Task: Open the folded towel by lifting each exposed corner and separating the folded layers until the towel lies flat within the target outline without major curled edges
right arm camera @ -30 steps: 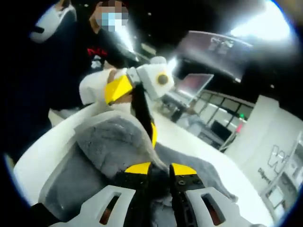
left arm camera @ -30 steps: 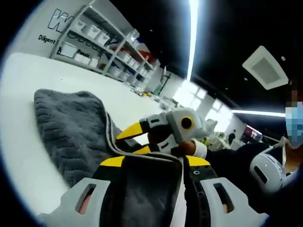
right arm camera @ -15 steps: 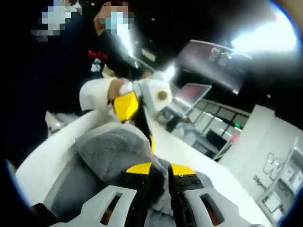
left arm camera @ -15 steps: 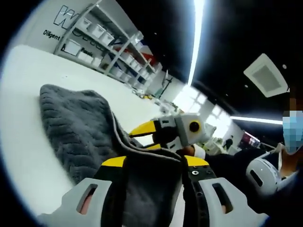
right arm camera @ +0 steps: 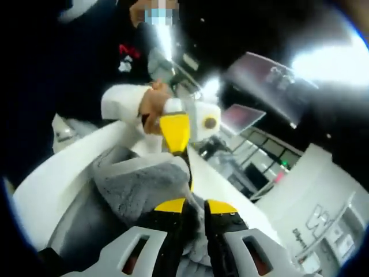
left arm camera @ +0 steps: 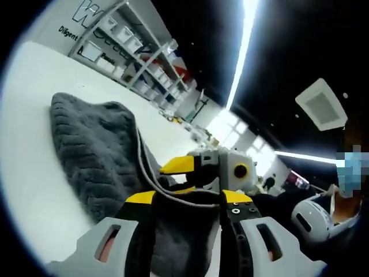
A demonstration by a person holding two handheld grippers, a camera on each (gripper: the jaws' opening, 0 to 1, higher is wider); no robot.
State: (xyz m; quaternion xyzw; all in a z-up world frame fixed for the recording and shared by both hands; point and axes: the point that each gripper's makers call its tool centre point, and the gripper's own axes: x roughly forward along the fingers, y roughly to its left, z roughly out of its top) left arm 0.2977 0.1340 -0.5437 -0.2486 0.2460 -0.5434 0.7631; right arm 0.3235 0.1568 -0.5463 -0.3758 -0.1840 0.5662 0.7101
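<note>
white table (left arm camera: pixel 34 190), grey towel (left arm camera: pixel 98 156) lengthwise away, both tools (left arm camera: pixel 183 199) (right arm camera: pixel 189 205) pinching its edge

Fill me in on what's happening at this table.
A person holds a gripper in each hand and is opening up a grey towel on a white table. The left gripper is shut on the towel's piped edge, and the right gripper is shut on another part of it, both lifting the cloth off the surface. The towel is bunched and partly folded, not yet flat. Shelving with bins stands behind.
</note>
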